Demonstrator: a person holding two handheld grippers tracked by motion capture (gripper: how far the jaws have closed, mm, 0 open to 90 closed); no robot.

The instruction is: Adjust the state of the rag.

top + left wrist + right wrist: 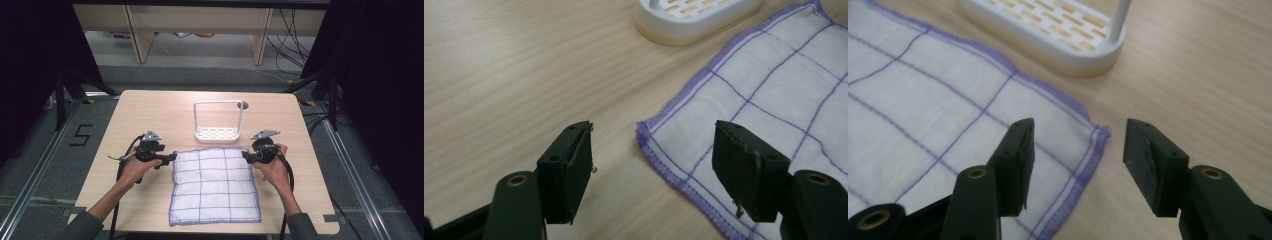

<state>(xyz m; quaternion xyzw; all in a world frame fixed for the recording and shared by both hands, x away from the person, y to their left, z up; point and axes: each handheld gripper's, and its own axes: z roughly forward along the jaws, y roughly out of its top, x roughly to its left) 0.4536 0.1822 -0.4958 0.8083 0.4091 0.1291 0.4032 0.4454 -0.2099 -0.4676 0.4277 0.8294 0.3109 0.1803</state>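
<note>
Two grippers, both released: left gripper (172,157) at the cloth's (214,185) far left corner, right gripper (245,156) at its far right corner. Cloth lies flat on the counter (150,110), near a white rack (218,133).

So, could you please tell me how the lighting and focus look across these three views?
High view: the table is evenly lit, the surroundings dark, and the image is a little soft. Left gripper view: the cloth edge is sharp, while the white rack beyond is slightly blurred. Right gripper view: the cloth looks bright but not glaring, with its near edge soft.
</note>
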